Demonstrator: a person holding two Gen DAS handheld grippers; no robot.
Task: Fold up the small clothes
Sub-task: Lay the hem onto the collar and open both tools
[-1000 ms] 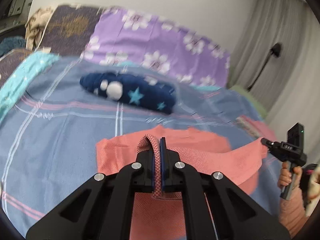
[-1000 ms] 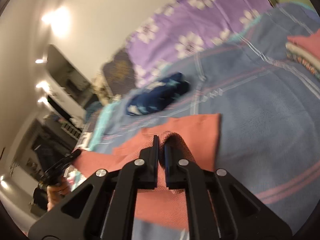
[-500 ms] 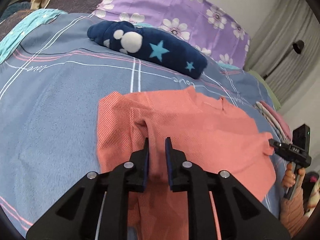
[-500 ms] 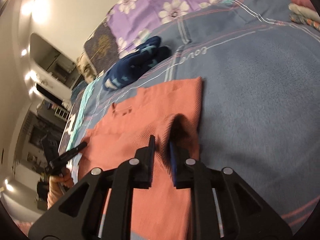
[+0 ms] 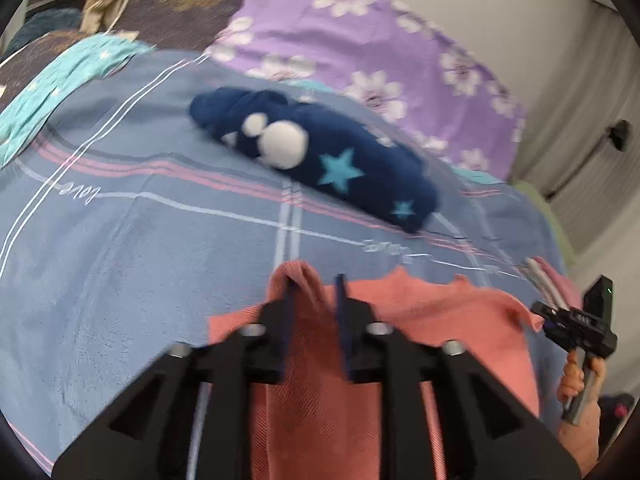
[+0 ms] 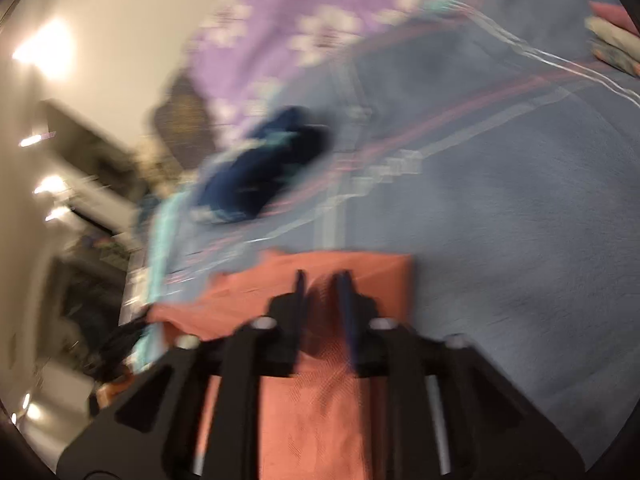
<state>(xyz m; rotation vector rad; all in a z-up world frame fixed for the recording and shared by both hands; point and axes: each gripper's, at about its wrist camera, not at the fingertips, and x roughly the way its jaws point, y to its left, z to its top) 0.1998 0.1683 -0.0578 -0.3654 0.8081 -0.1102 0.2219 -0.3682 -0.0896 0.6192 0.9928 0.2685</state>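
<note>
A salmon-pink small shirt [image 5: 440,328] lies spread on the blue plaid bedspread [image 5: 140,248]. My left gripper [image 5: 314,284] is open, its jaws apart, with a raised fold of the shirt's left edge standing between them. My right gripper [image 6: 322,280] is open over the shirt [image 6: 312,412] near its right edge; that view is blurred by motion. The right gripper also shows in the left wrist view [image 5: 576,324], held in a hand at the far right.
A rolled navy garment with stars and white dots [image 5: 320,160] lies further back on the bed; it also shows in the right wrist view [image 6: 268,176]. Purple floral bedding [image 5: 380,52] lies beyond. Folded clothes [image 6: 612,40] are stacked at the right.
Both grippers were shut on the shirt's edges a second ago, then opened and let go. Both cameras have since tilted up and pulled back; the shirt lies on the bed.
</note>
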